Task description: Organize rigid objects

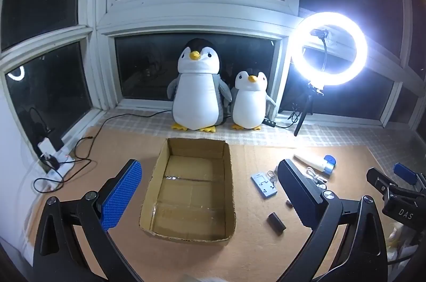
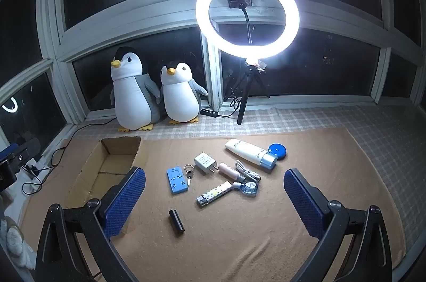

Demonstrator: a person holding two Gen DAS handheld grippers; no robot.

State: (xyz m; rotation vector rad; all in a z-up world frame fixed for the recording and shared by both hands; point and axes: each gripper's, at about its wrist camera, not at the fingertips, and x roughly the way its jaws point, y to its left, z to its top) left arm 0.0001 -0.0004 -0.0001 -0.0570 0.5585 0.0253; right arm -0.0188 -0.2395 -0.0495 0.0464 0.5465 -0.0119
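An empty cardboard box point(image 1: 191, 191) stands open on the tan mat, and my left gripper point(image 1: 209, 165) hovers open over its near half. To the box's right lie several small items: a blue phone stand point(image 2: 176, 181), keys point(image 2: 189, 173), a white charger plug point(image 2: 205, 162), a patterned lighter point(image 2: 214, 193), a black block point(image 2: 176, 220), a white tube point(image 2: 250, 153) and a blue round tin point(image 2: 277, 150). My right gripper point(image 2: 214, 171) hangs open above this cluster, holding nothing. The box point(image 2: 106, 175) is at its left.
Two plush penguins point(image 1: 197, 85) sit on the sill behind the box. A lit ring light on a tripod point(image 2: 247, 16) stands behind the items. A power strip with cables point(image 1: 58, 162) lies at the far left by the window.
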